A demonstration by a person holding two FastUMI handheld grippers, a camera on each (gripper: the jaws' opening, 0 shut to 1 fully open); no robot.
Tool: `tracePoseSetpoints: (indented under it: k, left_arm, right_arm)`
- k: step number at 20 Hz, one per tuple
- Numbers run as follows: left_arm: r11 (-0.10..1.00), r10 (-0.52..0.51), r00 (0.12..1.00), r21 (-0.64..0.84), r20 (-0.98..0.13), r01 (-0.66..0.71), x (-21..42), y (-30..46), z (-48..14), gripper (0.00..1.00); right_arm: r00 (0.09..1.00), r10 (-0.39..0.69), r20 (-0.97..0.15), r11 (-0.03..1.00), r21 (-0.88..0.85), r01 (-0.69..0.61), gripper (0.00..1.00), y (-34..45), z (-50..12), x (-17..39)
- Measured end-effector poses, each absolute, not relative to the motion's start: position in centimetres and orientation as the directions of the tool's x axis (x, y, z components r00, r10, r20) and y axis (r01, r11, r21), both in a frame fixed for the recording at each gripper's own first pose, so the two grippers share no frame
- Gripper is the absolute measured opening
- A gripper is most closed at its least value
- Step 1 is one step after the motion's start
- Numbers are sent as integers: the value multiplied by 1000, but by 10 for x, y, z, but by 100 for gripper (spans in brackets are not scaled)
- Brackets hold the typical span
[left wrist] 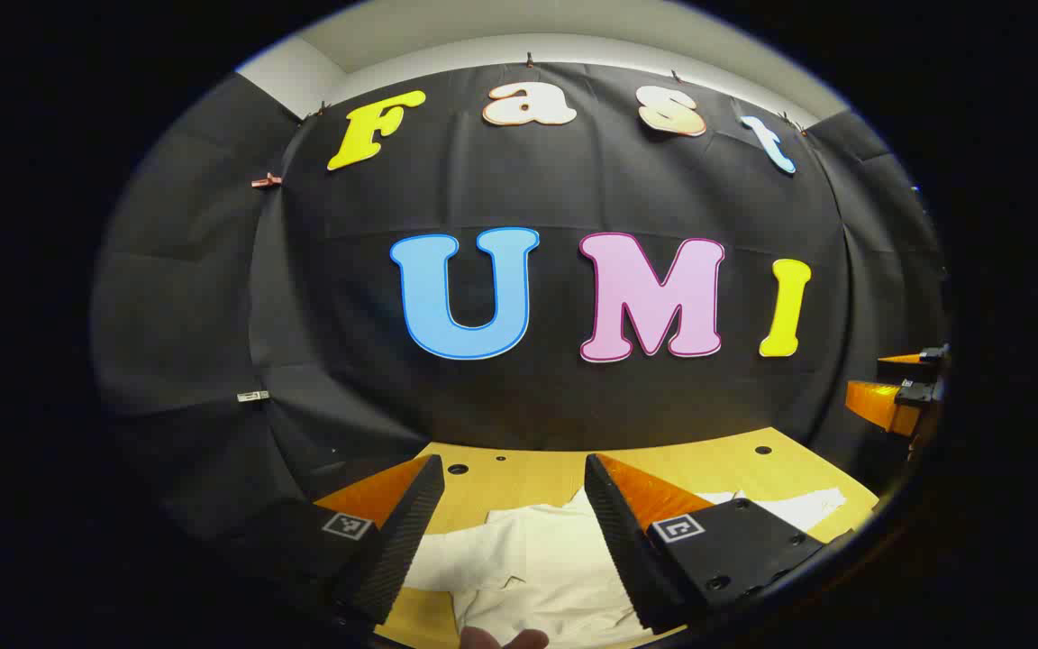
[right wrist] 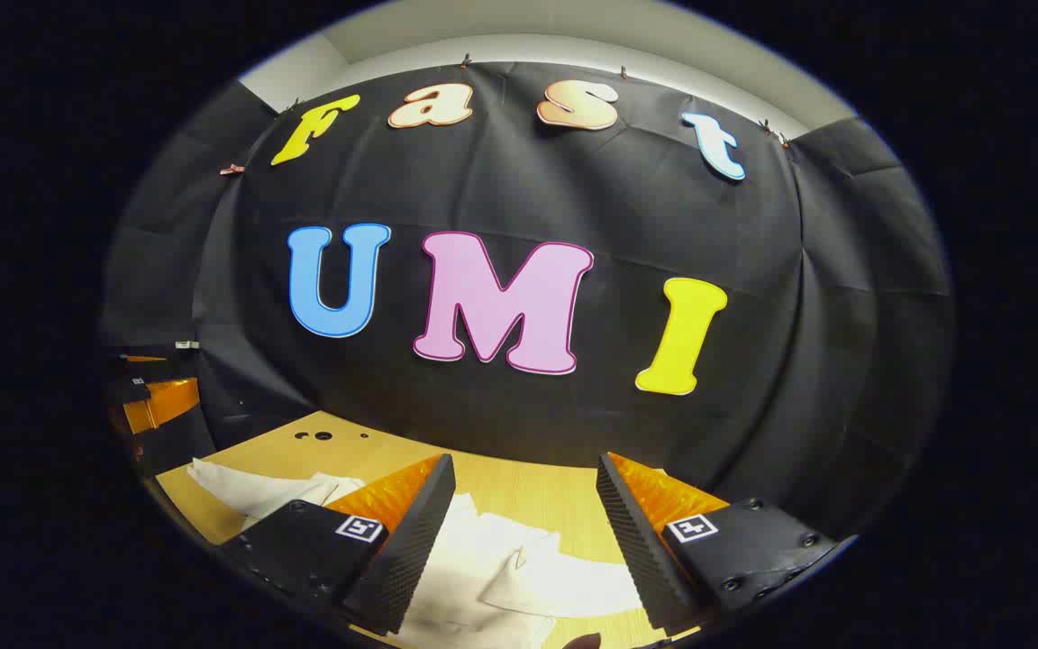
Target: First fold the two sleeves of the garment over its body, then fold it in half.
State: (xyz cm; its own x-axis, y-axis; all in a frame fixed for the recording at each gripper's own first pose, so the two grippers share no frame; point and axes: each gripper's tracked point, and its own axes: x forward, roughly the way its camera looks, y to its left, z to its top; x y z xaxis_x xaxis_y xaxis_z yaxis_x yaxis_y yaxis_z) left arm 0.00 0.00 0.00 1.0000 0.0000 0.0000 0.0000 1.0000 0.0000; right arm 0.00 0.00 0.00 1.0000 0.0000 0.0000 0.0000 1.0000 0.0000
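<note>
Two tongs, your left tongs (left wrist: 512, 518) and right tongs (right wrist: 523, 518), hover with jaws apart, gripping nothing, above a white garment (left wrist: 537, 568) spread across the wooden surface (left wrist: 735, 464) just below them, sleeves toward its side edges.

Square-coded, screw-studded tongs (left wrist: 513, 532) with ridged faces
</note>
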Motion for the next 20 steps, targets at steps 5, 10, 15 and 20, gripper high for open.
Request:
tracePoseSetpoints:
  k: [5, 10, 15, 20]
  left_arm:
    - [1000, -5, 1000, 12, -3, 5, 5, -8, 0, 96]
    - [1000, -10, 1000, 23, -7, 10, 9, -13, -1, 96]
    - [999, -22, 1000, 30, -21, 23, 13, -18, -6, 96]
    - [998, -34, 999, 45, -40, 36, 15, -26, -12, 96]
  right_arm:
    - [1000, -10, -16, 1000, 9, 10, 97, -8, -6, 5]
    - [999, -20, -26, 1000, 15, 21, 97, -14, -9, 7]
    - [999, -30, -35, 999, 14, 30, 97, -18, -13, 9]
    - [994, -64, -86, 997, 33, 67, 97, -40, -32, 15]
